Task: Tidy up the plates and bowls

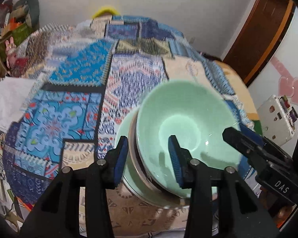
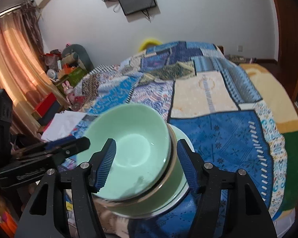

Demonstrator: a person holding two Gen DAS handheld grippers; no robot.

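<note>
A mint green bowl (image 1: pixel 180 123) sits tilted on a stack of a second bowl and a green plate (image 1: pixel 122 130) on the patterned bedspread. My left gripper (image 1: pixel 149 158) is open and straddles the left rim of the stack, one finger inside the top bowl. My right gripper (image 2: pixel 145 162) is open and straddles the right rim of the green bowl (image 2: pixel 129 138), with the plate (image 2: pixel 182 138) beneath. Each gripper shows in the other's view: the right gripper (image 1: pixel 254 144) and the left gripper (image 2: pixel 55 148).
The blue patchwork bedspread (image 2: pixel 218 134) covers the bed. White papers (image 1: pixel 8 99) lie at the left edge. Cluttered shelves with toys (image 2: pixel 65 73) and curtains (image 2: pixel 14 63) stand to the left. A white case (image 1: pixel 276 119) is at right.
</note>
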